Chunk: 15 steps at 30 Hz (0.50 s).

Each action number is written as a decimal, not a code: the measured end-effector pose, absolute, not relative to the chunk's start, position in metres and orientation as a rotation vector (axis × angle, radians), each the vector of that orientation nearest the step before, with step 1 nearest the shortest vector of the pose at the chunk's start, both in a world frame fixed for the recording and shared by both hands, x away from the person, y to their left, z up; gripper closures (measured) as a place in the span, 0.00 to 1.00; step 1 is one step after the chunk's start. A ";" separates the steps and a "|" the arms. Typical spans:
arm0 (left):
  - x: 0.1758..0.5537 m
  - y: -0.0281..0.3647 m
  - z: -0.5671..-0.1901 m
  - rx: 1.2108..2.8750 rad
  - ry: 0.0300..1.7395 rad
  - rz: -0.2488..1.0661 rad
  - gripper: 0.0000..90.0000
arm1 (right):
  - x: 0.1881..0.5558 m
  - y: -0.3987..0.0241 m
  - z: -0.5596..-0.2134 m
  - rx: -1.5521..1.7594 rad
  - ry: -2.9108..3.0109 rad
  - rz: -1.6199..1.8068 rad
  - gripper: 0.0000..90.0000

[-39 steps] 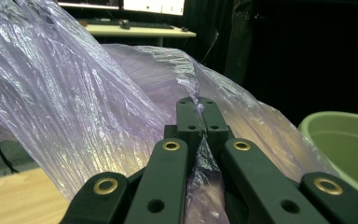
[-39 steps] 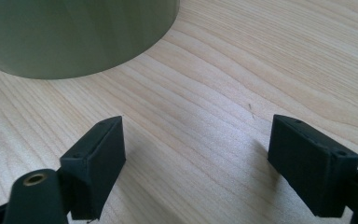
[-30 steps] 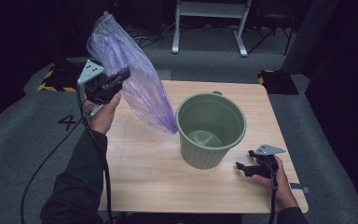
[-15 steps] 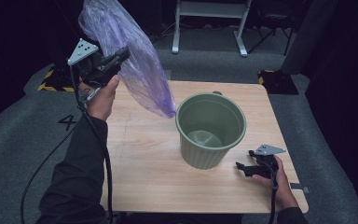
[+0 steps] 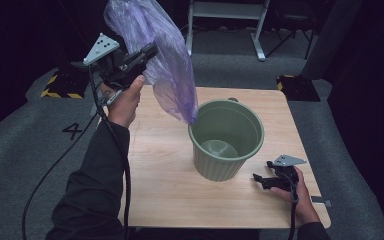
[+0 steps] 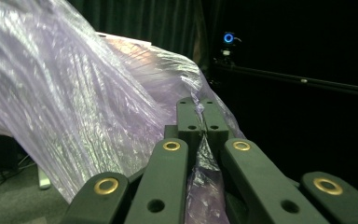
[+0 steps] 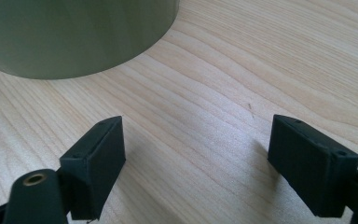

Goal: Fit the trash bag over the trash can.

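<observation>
A painted "4" [image 5: 73, 131] marks the grey floor left of the bench [image 5: 170, 190]. The left gripper [image 5: 150, 50], raised above the bench's far left corner, has its fingers clenched on the purple plastic bag [image 5: 155, 45], whose lower tip hangs at the green bin [image 5: 226, 140]'s rim. The left gripper view shows the film pinched; the right gripper view shows the right gripper [image 5: 259, 181] spread wide, holding nothing, low over bare wood beside the bin.
</observation>
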<state>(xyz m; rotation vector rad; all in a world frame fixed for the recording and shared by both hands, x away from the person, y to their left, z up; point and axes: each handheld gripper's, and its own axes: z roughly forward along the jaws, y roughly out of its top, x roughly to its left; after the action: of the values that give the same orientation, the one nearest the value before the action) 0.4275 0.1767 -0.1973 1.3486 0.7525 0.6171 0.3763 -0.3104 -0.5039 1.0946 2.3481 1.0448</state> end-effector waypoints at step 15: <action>0.428 0.134 -0.213 1.393 0.708 0.619 0.99 | 0.376 -0.310 -0.504 1.095 2.348 1.045 0.21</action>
<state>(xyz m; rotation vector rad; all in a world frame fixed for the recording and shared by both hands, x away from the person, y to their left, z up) 0.4278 0.1337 -0.2132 1.3927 0.7076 0.6190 0.3763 -0.3104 -0.5039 1.0947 2.3480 1.0448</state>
